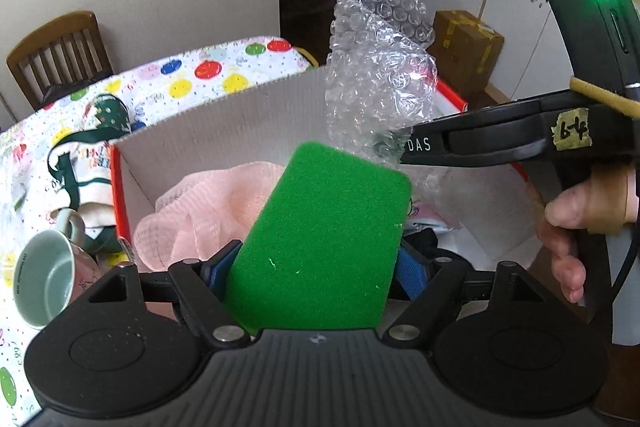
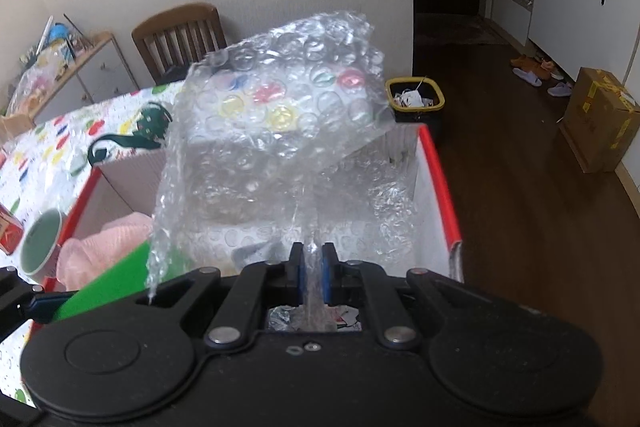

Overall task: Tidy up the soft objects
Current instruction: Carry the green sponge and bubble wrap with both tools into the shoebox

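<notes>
My left gripper (image 1: 316, 273) is shut on a green sponge (image 1: 328, 239), which it holds above an open cardboard box (image 1: 224, 119) with red edges. A pink cloth (image 1: 200, 211) lies inside the box. My right gripper (image 2: 313, 277) is shut on a sheet of clear bubble wrap (image 2: 280, 131), which stands up over the same box (image 2: 440, 187). In the left wrist view the right gripper (image 1: 404, 147) reaches in from the right with the bubble wrap (image 1: 376, 75) rising from its tip. The green sponge (image 2: 108, 287) shows at the lower left of the right wrist view.
The box sits on a table with a dotted cloth (image 1: 180, 79). A pale green mug (image 1: 48, 279) lies beside the box on the left, near a printed bag with green straps (image 1: 92, 155). A wooden chair (image 2: 180, 35) stands behind the table. A bin (image 2: 416, 99) and a cardboard carton (image 2: 600, 119) are on the floor.
</notes>
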A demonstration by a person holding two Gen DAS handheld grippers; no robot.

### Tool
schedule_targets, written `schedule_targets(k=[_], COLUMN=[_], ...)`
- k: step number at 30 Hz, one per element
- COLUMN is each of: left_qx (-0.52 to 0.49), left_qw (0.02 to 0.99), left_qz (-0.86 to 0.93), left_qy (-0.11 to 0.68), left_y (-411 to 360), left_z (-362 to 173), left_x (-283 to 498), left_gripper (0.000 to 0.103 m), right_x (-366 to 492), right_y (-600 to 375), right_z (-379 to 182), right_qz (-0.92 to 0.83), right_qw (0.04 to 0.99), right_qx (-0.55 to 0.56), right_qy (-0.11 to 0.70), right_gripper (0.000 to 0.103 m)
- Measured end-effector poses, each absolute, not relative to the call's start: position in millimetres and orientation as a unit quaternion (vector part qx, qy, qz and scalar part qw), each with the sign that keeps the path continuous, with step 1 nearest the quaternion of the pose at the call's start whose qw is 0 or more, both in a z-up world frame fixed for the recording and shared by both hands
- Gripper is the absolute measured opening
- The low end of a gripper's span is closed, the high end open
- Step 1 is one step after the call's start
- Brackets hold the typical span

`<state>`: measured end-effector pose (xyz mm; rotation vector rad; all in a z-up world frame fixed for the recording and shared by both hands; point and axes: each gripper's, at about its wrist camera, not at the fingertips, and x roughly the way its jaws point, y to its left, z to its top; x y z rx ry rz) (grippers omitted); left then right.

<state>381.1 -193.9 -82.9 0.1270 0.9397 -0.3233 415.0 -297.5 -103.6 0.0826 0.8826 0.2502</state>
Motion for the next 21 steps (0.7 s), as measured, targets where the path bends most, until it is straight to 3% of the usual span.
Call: schedule_targets(k=[21], left_qx=[0.070], left_qw=[0.866], left_qz=[-0.145], left_qy=[0.473], left_y=[-192.2], left_z=[-108.9], left_x=[403.4], left_gripper=[0.083], right_x=[411.0], right_y=[-308.6], right_z=[-108.8], right_qz=[0.141], right_qw=[0.881], right_qx=[0.045], right_qy=[0.450], right_gripper=[0.012])
